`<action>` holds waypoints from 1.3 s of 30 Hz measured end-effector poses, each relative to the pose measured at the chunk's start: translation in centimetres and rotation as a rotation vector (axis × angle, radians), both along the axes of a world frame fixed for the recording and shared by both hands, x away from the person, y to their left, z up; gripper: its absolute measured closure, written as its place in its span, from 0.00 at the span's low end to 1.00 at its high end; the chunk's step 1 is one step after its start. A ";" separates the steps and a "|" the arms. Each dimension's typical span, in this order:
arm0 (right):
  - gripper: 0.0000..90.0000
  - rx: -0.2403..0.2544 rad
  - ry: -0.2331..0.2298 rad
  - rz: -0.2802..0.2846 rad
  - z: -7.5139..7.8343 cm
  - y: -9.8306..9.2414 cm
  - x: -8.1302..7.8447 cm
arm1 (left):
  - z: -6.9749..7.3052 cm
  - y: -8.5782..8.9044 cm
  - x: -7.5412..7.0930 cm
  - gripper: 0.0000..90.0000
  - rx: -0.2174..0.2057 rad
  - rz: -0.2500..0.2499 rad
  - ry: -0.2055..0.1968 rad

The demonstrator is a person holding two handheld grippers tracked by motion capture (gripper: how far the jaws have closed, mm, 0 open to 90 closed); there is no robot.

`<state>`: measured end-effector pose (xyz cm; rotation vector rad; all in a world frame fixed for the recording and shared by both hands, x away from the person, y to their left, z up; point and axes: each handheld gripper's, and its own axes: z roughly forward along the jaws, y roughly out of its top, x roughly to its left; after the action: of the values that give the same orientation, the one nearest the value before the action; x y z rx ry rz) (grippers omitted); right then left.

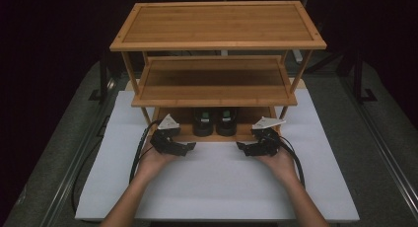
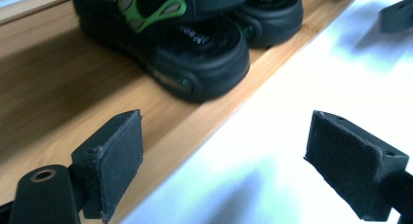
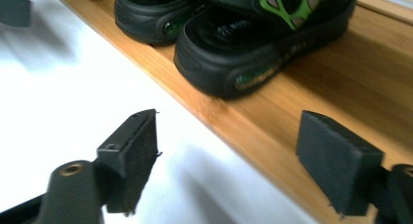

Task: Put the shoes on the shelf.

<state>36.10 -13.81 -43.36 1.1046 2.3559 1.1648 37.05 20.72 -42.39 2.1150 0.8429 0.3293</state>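
The white table mat lay bare across the lower half of the high view, leaving open room between your two hands and toward the bottom edge. The three-tier bamboo shoe rack stood at the far end of the mat, at upper centre of the frame; its top and middle shelves carried nothing. The front edge of its bottom shelf ran just beyond both grippers.

That bottom shelf held one pair of black sandals, side by side and touching, at frame centre, toes toward you. In the left gripper view the sandals sat at upper centre, near the shelf's front edge. They showed thick black soles, textured footbeds and a green-and-grey strap emblem.

Your left gripper sat left of centre, your right gripper right of centre, fingertips pointed toward each other and well apart. Each rested low over the mat. In each gripper view the jaws stood wide apart with nothing between the pads.
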 end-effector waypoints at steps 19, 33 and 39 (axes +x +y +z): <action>0.02 -0.014 0.009 -0.063 -0.4 -5.8 -6.0 | 0.3 5.5 -6.2 0.01 0.045 0.028 -0.023; 0.02 -0.066 0.025 -0.137 -1.8 -9.8 -9.6 | -1.8 10.8 -11.4 0.01 0.116 0.109 0.008; 0.02 -0.090 0.051 -0.170 -2.3 -11.4 -10.5 | -2.8 11.8 -12.4 0.01 0.122 0.111 0.027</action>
<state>25.57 -25.17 -45.68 1.2882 2.2752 0.9735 24.62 32.53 -45.19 2.1931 0.9809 0.4205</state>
